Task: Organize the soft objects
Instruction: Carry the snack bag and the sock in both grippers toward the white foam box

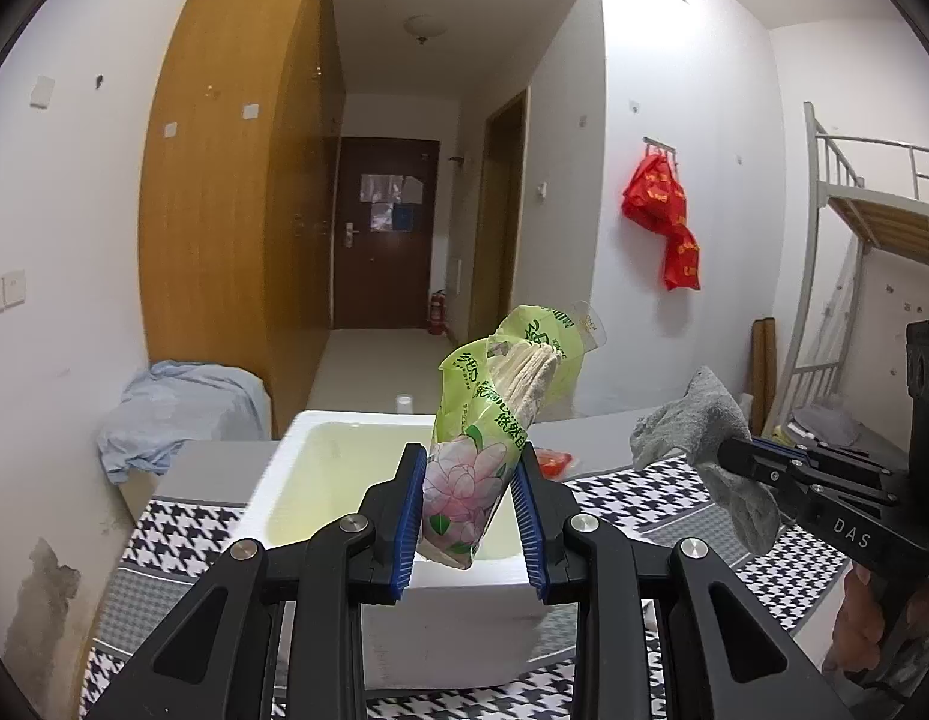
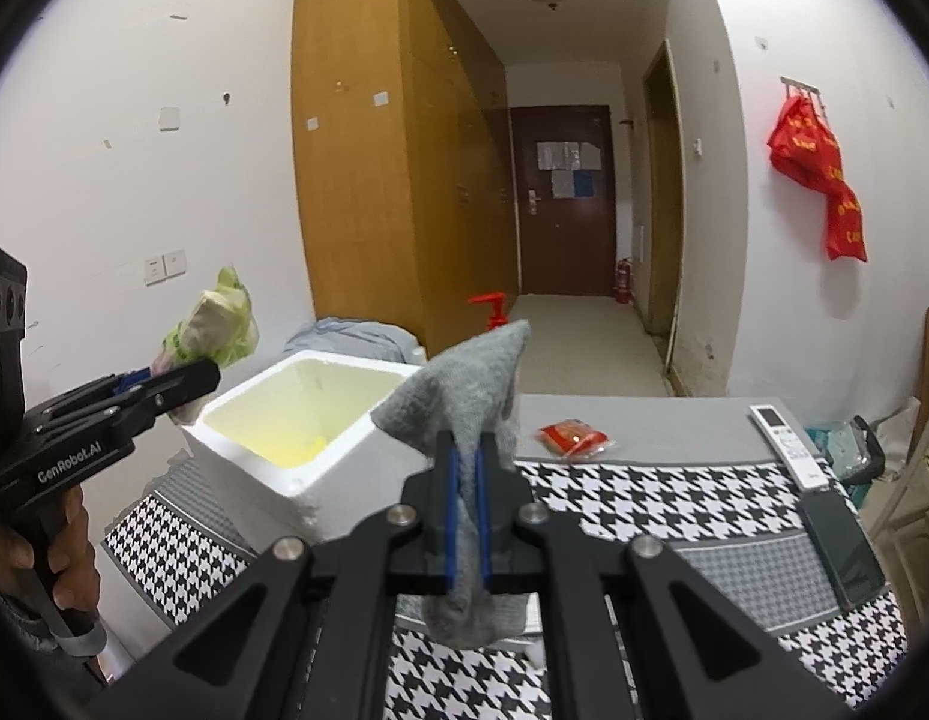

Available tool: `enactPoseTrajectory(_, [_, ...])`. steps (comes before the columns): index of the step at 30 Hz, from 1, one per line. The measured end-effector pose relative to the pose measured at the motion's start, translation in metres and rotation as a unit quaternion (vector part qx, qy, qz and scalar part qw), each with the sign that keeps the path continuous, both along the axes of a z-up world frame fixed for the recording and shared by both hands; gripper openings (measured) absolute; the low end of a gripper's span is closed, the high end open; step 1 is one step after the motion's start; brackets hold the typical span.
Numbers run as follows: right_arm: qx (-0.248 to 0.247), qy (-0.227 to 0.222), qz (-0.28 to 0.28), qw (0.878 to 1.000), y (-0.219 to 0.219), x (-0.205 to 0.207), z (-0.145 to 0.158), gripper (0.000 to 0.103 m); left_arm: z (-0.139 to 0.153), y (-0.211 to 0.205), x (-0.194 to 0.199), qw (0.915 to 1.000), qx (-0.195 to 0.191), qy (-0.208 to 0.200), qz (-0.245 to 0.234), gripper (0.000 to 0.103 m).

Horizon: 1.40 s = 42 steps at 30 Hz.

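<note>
My left gripper [image 1: 470, 462] is shut on a green floral pack of tissues [image 1: 506, 384], held upright over the near wall of a white foam box [image 1: 452, 618]. To its right, my right gripper [image 1: 728, 450] is shut on a grey sock [image 1: 692, 420]. In the right wrist view the sock [image 2: 470, 384] stands up between the blue pads of my right gripper [image 2: 467, 450] and hangs below them. There the foam box [image 2: 272, 480] sits just left of the sock, its inside yellowish. My left gripper [image 2: 194, 372] holds the tissue pack [image 2: 215, 318] beyond the box's left side.
A houndstooth cloth [image 2: 644, 498] covers the table. On it lie a small red packet [image 2: 575, 437], a white remote [image 2: 788, 444] and a dark phone [image 2: 839, 546] to the right. A blue cloth heap [image 1: 176, 414] sits behind the box by the wooden wardrobe [image 1: 236, 210].
</note>
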State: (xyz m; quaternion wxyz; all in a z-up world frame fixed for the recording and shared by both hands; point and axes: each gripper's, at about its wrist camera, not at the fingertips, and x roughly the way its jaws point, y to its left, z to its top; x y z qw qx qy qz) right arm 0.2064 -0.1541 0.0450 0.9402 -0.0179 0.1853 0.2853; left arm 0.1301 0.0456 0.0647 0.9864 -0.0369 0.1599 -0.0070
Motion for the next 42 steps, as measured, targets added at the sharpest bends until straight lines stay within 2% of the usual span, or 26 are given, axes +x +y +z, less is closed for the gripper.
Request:
enactPoseTrajectory(29, [-0.024,-0.016,0.093,0.995,0.090,0.008,0.021,0.008,-0.001,0.067,-0.022,0.9979,-0.013,-0.010,0.063,0.030])
enactPoseTrajectory(42, [-0.025,0.013,0.120,0.992,0.131,0.025,0.015,0.008,-0.004,0.081,-0.020,0.9978,-0.017,-0.007,0.063,0.030])
